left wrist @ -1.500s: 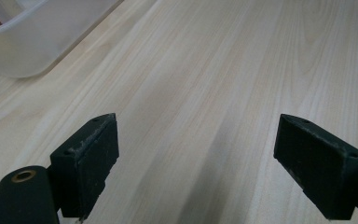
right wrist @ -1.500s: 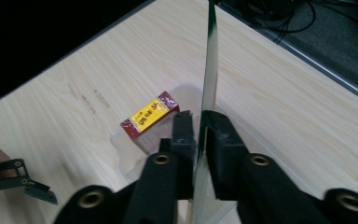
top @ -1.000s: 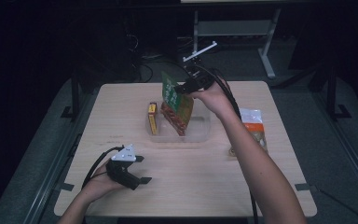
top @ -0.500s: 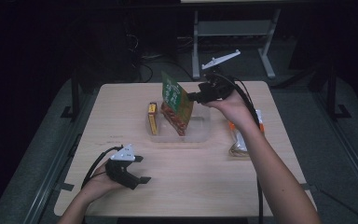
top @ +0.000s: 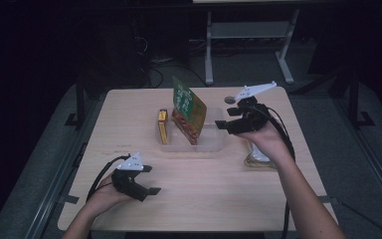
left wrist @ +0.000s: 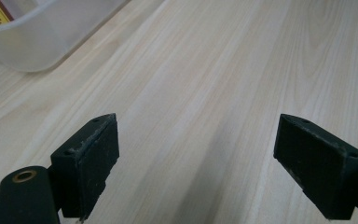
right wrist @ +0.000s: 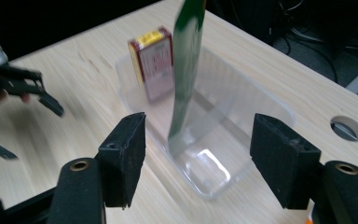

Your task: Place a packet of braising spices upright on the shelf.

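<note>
Leaning upright in the clear tray (top: 214, 142) at frame centre, green packet (top: 189, 102) beside a yellow-red box (top: 163, 125). Just right of it, right gripper (top: 229, 118) with jaws apart and empty (both pads clear of the packet). Lower left, left gripper (top: 149, 180) likewise spread wide over bare table (top: 219, 199).

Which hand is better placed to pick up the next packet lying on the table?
Right. Its open tongs hover at the clear plastic bin's right end, close to the pale packet lying under that forearm. The left tongs rest open at the near left, far from it.
</note>
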Demonstrator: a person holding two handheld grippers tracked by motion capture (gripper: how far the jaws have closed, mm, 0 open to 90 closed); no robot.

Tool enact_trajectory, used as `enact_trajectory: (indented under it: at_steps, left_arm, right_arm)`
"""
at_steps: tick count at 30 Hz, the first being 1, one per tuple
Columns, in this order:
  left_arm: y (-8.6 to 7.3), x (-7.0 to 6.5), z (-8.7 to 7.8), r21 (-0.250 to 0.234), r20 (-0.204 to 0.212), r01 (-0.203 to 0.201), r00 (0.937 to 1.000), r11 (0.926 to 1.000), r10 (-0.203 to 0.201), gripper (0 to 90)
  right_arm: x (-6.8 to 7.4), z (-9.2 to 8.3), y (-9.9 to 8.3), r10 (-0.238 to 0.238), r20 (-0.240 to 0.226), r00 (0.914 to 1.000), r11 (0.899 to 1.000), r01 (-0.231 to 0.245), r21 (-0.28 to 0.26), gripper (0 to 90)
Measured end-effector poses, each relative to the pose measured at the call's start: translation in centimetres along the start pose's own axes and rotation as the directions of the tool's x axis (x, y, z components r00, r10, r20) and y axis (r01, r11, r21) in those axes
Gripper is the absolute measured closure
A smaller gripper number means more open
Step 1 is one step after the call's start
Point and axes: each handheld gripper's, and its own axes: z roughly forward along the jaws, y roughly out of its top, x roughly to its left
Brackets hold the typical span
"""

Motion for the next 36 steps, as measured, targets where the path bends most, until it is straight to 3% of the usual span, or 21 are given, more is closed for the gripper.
enact_trajectory:
  at_steps: [4,7,9,10,11,12,13,14,16,17,18,19,22,24,26,29,31,32,36]
  left_arm:
    - [0.0,-0.1,0.1,0.000,0.003,-0.001,1.0000,1.0000,0.001,13.4]
    - [0.0,-0.1,0.1,-0.003,0.003,-0.003,1.0000,1.0000,0.003,13.4]
    - [-0.1,-0.1,0.1,0.001,0.007,-0.001,1.0000,1.0000,0.001,13.5]
    - [-0.1,-0.1,0.1,0.003,0.006,-0.008,0.9999,1.0000,0.008,13.5]
    - [-0.1,-0.1,0.1,0.003,0.006,-0.008,0.9999,1.0000,0.008,13.5]
    - [-0.1,-0.1,0.1,0.003,0.005,-0.009,0.9999,1.0000,0.009,13.5]
    - [-0.1,-0.1,0.1,0.002,0.008,-0.007,0.9999,1.0000,0.007,13.5]
    - [-0.1,-0.2,0.1,0.002,0.010,-0.005,0.9999,1.0000,0.005,13.5]
    - [-0.2,-0.2,0.1,0.001,0.010,-0.009,0.9999,1.0000,0.009,13.6]
    - [-0.2,-0.2,0.1,0.001,0.011,-0.009,0.9999,1.0000,0.009,13.6]
    - [-0.2,-0.3,0.2,0.003,0.013,-0.008,0.9999,1.0000,0.008,13.6]
    - [-0.2,-0.3,0.2,0.007,0.015,-0.010,0.9998,0.9999,0.010,13.6]
    - [-0.2,-0.4,0.4,0.014,0.020,-0.021,0.9996,0.9997,0.021,13.7]
    - [-0.2,-0.4,0.4,0.014,0.020,-0.024,0.9995,0.9996,0.024,13.7]
    - [-0.2,-0.4,0.4,0.019,0.020,-0.026,0.9995,0.9995,0.026,13.7]
    - [-0.2,-0.4,0.5,0.019,0.022,-0.022,0.9995,0.9996,0.021,13.7]
    - [-0.2,-0.4,0.6,0.020,0.024,-0.026,0.9994,0.9995,0.025,13.7]
    - [-0.2,-0.6,0.7,0.020,0.028,-0.024,0.9994,0.9995,0.023,13.7]
    - [-0.1,-0.7,0.9,0.026,0.033,-0.034,0.9989,0.9991,0.033,13.7]
  right_arm:
    - [-0.3,0.2,-1.8,0.004,0.005,1.0000,1.000,-0.004,0.013,36.5]
    - [-0.8,0.3,-3.5,0.022,0.003,0.9998,0.999,-0.022,0.029,43.9]
    - [-1.3,0.3,-4.8,0.006,0.022,0.9997,0.999,-0.007,0.041,53.8]
    - [-1.9,0.3,-5.9,0.016,0.035,0.9993,0.999,-0.018,0.050,63.1]
    - [-1.9,0.3,-5.9,0.016,0.035,0.9993,0.999,-0.018,0.050,63.1]
    - [-2.5,0.5,-6.8,0.012,0.067,0.9977,0.996,-0.017,0.084,71.3]
    - [-2.5,0.5,-6.8,0.012,0.067,0.9977,0.996,-0.017,0.084,71.3]
    - [-2.9,0.6,-7.4,0.000,0.089,0.9961,0.996,-0.008,0.094,77.7]
    - [-4.6,0.5,-9.3,0.015,0.116,0.9931,0.992,-0.029,0.120,90.0]
    - [-4.6,0.5,-9.3,0.015,0.116,0.9931,0.992,-0.029,0.120,90.0]
    - [-5.8,0.4,-10.5,0.028,0.147,0.9888,0.989,-0.048,0.140,90.0]
    - [-5.8,0.4,-10.5,0.028,0.147,0.9888,0.989,-0.048,0.140,90.0]
    - [-7.9,0.5,-12.5,0.051,0.178,0.9827,0.980,-0.083,0.181,90.0]
    - [-8.3,0.6,-12.8,0.059,0.176,0.9827,0.979,-0.091,0.181,90.0]
    - [-9.2,1.2,-14.0,0.067,0.172,0.9829,0.970,-0.105,0.221,90.0]
    - [-9.6,1.6,-14.5,0.059,0.156,0.9859,0.970,-0.094,0.226,90.0]
    - [-9.8,2.1,-14.9,0.061,0.152,0.9865,0.964,-0.098,0.248,90.0]
    - [-10.1,2.4,-15.2,0.029,0.157,0.9872,0.956,-0.073,0.283,90.0]
    - [-10.1,2.5,-15.4,0.041,0.130,0.9907,0.952,-0.078,0.297,90.0]
